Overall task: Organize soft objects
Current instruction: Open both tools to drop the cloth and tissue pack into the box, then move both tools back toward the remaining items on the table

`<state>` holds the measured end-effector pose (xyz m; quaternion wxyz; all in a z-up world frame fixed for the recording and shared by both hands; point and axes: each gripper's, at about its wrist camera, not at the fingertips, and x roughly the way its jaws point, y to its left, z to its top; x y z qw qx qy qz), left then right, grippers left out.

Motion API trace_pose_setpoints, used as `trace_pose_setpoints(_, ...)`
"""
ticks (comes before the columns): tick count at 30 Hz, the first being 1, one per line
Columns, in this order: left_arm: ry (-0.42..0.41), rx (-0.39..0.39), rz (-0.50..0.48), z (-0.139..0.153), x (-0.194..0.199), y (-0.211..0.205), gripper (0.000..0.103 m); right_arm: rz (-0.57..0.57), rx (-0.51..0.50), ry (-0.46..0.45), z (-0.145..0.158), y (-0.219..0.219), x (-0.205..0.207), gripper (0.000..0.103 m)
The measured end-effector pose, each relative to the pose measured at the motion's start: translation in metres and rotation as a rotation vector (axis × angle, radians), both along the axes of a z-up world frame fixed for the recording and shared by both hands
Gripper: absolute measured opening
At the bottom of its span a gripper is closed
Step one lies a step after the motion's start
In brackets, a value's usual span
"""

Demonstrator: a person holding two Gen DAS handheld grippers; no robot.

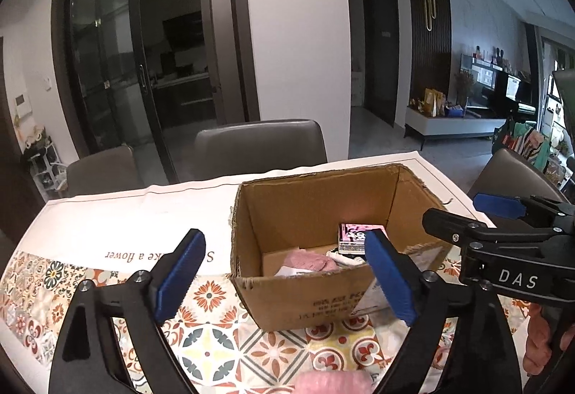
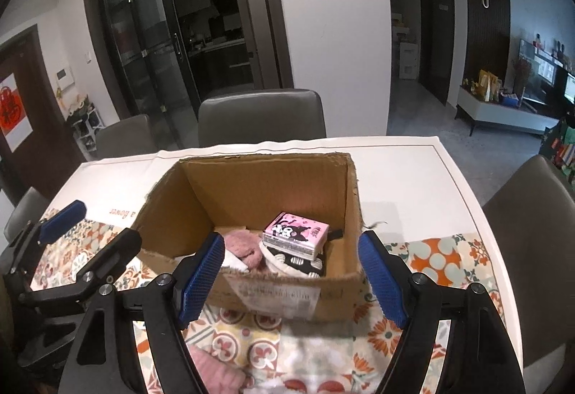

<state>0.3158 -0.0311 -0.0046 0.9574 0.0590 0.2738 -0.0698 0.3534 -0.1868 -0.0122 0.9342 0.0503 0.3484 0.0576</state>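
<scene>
An open cardboard box [image 1: 316, 211] [image 2: 266, 185] stands on the patterned tablecloth. Inside lie a pink knitted piece [image 1: 305, 259] [image 2: 244, 246], a pink cartoon-printed pack [image 2: 294, 232] [image 1: 355, 236] and a black-and-white soft item [image 2: 305, 263]. Another pink fuzzy item [image 1: 330, 383] [image 2: 215, 372] rests on the cloth at the near edge, under the grippers. My left gripper [image 1: 287, 277] is open in front of the box's near left corner, with nothing between its blue pads. Just before the box's near wall, my right gripper [image 2: 291, 281] is open and empty too.
Grey chairs [image 2: 262, 114] stand behind the table, another at the right [image 2: 532, 211]. The white cloth [image 1: 143, 225] lies bare left of the box. Each gripper shows in the other's view: the right gripper [image 1: 470, 212], the left gripper [image 2: 93, 232]. A hand [image 1: 539, 340] grips the right handle.
</scene>
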Motion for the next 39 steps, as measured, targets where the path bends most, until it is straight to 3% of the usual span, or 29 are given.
trace_pose_setpoints(7,-0.002,0.004,0.016,0.003,-0.027,0.000,0.103,-0.009,0.007,-0.007,0.008,-0.003,-0.026,0.078)
trace_pose_setpoints(25,0.071,0.017,0.025,-0.012,-0.084,-0.001,0.103,-0.004,0.000,0.032,-0.004,-0.011,-0.086,0.078)
trace_pose_setpoints(39,0.194,0.001,0.027,-0.043,-0.117,-0.002,0.103,0.005,0.005,0.109,-0.029,-0.016,-0.119,0.078)
